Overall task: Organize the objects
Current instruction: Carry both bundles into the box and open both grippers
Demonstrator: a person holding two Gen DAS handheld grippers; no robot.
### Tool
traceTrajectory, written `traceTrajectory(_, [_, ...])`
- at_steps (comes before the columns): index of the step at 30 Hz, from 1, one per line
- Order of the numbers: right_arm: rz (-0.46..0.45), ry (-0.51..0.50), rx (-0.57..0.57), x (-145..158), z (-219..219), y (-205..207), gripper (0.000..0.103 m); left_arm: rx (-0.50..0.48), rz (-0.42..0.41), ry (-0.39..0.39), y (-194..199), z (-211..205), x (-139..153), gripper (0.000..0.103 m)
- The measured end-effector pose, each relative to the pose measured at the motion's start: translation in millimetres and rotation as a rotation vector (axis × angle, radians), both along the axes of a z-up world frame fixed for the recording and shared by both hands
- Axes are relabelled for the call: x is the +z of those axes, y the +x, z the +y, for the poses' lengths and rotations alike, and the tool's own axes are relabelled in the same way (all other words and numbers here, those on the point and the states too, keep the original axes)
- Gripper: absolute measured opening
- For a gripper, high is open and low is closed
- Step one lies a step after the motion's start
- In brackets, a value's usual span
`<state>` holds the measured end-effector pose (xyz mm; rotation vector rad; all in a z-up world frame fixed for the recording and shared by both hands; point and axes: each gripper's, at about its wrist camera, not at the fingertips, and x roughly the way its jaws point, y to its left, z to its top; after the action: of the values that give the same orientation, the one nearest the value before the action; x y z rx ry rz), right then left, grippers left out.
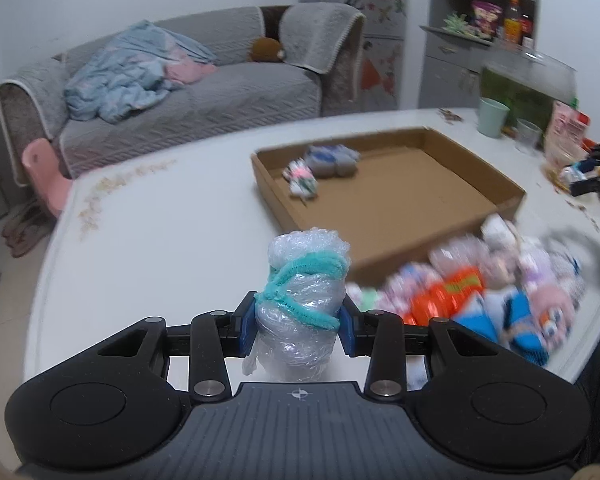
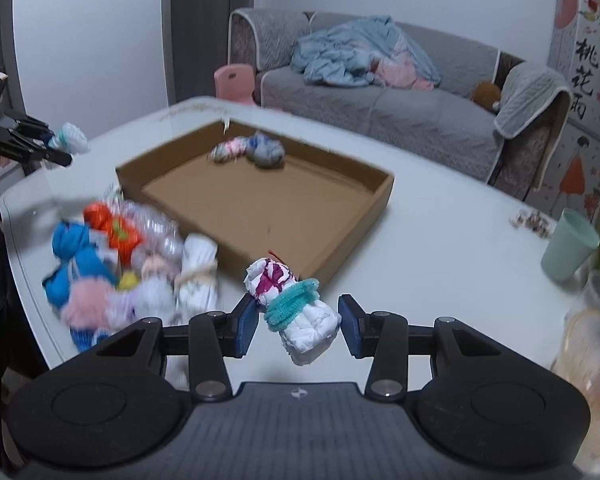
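2 tied bundles, a bubble-wrap roll and a white cloth roll, are gripped by the left gripper and right gripper, apparently for the cardboard box.

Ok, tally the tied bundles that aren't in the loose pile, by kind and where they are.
Clear plastic bundle, in left gripper: 1
White and magenta bundle, in right gripper: 1
Fabric bundles in cardboard box: 2
Total: 4

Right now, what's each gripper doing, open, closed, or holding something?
Left gripper: closed on a clear plastic bundle tied with teal.
Right gripper: holding a white cloth bundle tied with teal.
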<state>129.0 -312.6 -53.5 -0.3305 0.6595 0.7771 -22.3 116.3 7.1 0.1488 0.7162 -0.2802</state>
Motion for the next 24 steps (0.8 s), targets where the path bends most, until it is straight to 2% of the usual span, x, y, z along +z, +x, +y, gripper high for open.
traceTrajectory(7, [-0.071, -0.005, 0.040, 34.0, 32.2, 17.8, 0.040, 0.014, -0.101, -0.012, 32.4, -25.4, 63.3, 0.047])
traceTrajectory(11, [-0.097, -0.007, 0.078, 54.2, 61.6, 41.2, 0.040, 0.008, -0.117, -0.012, 60.5, -50.5, 92.4, 0.047])
traceTrajectory(14, [-0.096, -0.008, 0.094, 64.5, 83.0, 61.5, 0.040, -0.002, -0.101, -0.002, 84.3, -71.7, 102.9, 0.047])
traceTrajectory(18, [-0.077, -0.007, 0.109, 67.0, 110.3, 90.6, 0.040, -0.028, -0.048, 0.013, 113.3, -97.8, 92.6, 0.047])
traceTrajectory(24, [-0.004, -0.029, 0.089, 41.7, 149.1, 130.0, 0.040, -0.020, 0.069, 0.013, 153.9, -117.7, 38.4, 0.047])
